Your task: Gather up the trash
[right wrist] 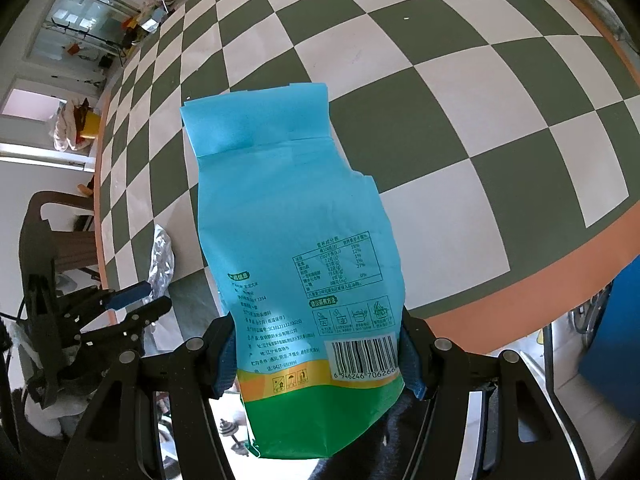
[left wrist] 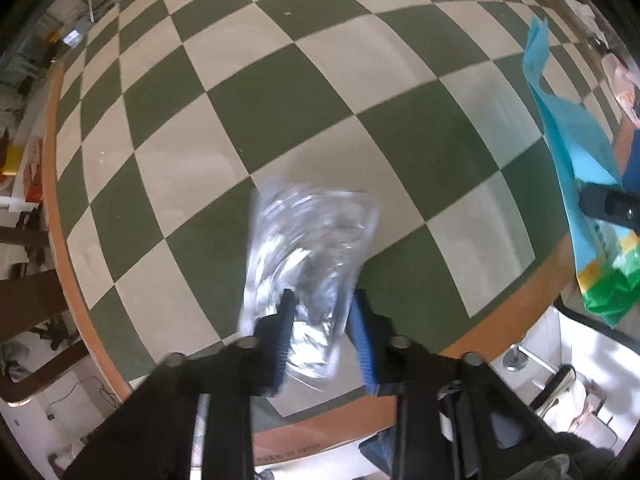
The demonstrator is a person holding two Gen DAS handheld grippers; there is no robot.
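Note:
A crumpled clear, silvery plastic wrapper (left wrist: 308, 240) sits between the blue-padded fingers of my left gripper (left wrist: 322, 306), which points straight down at the green-and-white checked tabletop (left wrist: 280, 100). The pads press on the wrapper's lower part. In the right wrist view the same wrapper (right wrist: 162, 252) sticks up out of the left gripper (right wrist: 138, 300). My right gripper (right wrist: 318, 360) is shut on a blue-and-green food bag (right wrist: 288, 208), gripped at both sides near its barcode. That bag (left wrist: 572, 140) also hangs at the right edge of the left wrist view, where only part of the right gripper shows.
The round table has an orange rim (left wrist: 500, 332) close below both grippers. A small crumb (right wrist: 406, 19) lies far out on the cloth. A brown chair (right wrist: 60, 216) stands left of the table. Cluttered shelves (right wrist: 80, 28) fill the far left.

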